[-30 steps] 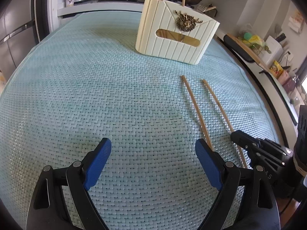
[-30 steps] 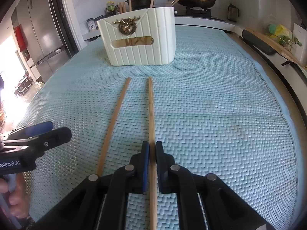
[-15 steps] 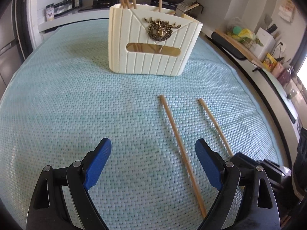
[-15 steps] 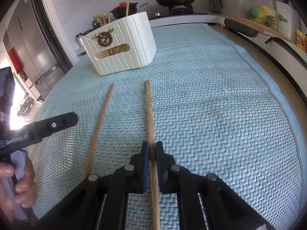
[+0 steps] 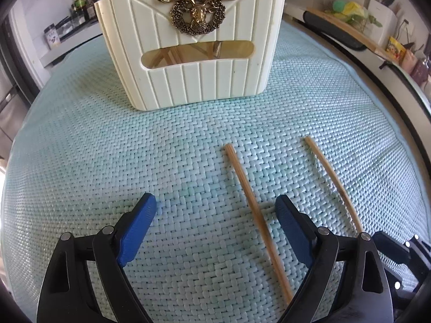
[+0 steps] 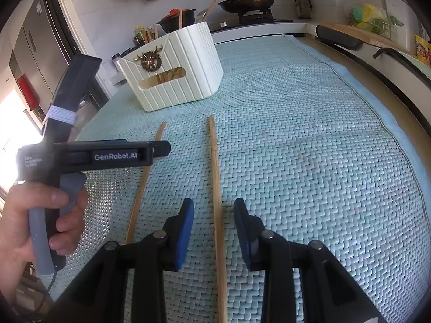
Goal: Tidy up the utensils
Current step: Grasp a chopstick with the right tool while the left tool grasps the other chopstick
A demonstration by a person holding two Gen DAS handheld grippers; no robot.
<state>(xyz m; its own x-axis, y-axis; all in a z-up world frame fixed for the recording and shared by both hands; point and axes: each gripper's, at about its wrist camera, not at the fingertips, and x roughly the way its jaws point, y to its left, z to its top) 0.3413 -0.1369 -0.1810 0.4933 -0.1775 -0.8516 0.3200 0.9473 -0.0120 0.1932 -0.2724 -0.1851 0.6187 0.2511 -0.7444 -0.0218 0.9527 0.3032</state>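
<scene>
Both grippers stood open: the right gripper (image 6: 213, 216) straddled one chopstick (image 6: 215, 188) without touching it, and the left gripper (image 5: 215, 210) hovered empty. A second chopstick (image 6: 144, 180) lay just left of the first, both on the mat (image 6: 309, 161) short of the holder (image 6: 172, 72).

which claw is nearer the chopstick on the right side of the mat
Right. The right claw straddles that chopstick, open, one finger on each side. The left claw is off to its left, by the other chopstick, also open.
</scene>
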